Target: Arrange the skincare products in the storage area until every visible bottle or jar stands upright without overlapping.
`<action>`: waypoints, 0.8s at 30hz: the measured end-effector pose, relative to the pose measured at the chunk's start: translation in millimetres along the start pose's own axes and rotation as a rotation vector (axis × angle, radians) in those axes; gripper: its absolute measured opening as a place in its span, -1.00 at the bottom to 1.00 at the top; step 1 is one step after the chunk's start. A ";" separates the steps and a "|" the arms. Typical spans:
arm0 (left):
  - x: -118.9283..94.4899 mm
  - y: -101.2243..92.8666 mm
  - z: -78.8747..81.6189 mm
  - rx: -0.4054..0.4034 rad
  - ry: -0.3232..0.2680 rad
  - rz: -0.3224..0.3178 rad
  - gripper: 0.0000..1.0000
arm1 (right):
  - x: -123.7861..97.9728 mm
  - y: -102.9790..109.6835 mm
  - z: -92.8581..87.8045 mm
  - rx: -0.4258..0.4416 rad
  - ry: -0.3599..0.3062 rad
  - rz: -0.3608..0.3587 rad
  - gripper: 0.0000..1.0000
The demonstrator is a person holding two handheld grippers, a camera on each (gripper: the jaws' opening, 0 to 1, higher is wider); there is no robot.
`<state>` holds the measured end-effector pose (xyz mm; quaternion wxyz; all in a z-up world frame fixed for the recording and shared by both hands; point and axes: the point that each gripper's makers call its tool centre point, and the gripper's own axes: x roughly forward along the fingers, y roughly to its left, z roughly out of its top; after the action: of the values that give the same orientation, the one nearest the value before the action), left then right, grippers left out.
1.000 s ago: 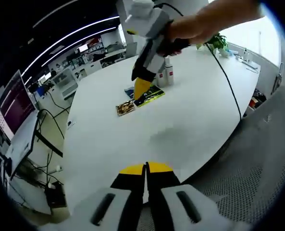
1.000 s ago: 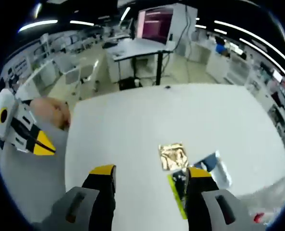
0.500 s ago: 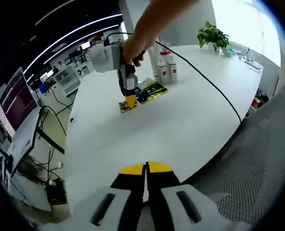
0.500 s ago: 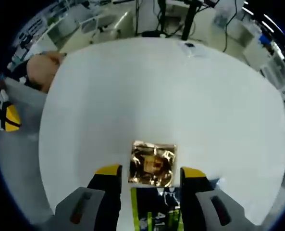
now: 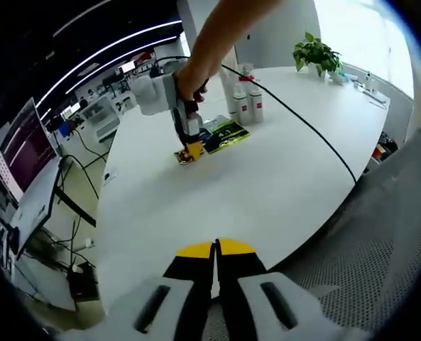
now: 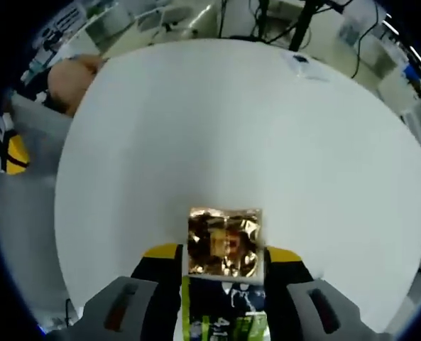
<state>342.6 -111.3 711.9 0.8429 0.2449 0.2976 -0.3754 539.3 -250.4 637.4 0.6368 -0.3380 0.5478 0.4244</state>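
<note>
Small red labels on the two white bottles [image 5: 248, 104] in the left gripper view, too tiny to read. White marks on the green and black packet [image 6: 228, 321] in the right gripper view, cut off between the jaws, maybe a number, not clear. Shiny print on the gold packet [image 6: 224, 242], no letters to make out. No words readable anywhere.

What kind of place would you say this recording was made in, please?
Probably an open-plan lab or office: a large white round table, a pink-lit computer monitor on a desk beside it, rows of workbenches under long ceiling light strips, and a green potted plant.
</note>
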 end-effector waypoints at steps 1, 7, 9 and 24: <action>-0.1 0.0 0.0 0.000 0.000 0.000 -1.00 | -1.8 -1.1 0.9 0.008 -0.002 0.000 0.03; -0.2 -1.3 -0.2 0.000 0.001 -0.003 -1.00 | -27.6 -26.7 43.8 0.065 -0.124 -0.036 0.01; -0.5 -0.9 0.3 -0.001 -0.003 0.000 -1.00 | -32.4 -38.4 69.2 0.045 -0.172 -0.055 0.03; -0.9 0.8 -3.4 0.000 0.011 0.011 -1.00 | 10.3 -84.5 206.3 -0.284 -0.086 -0.050 0.14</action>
<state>341.6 -108.2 710.3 0.8433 0.2487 0.3010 -0.3693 701.4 -98.6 659.7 0.6159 -0.4198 0.4457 0.4958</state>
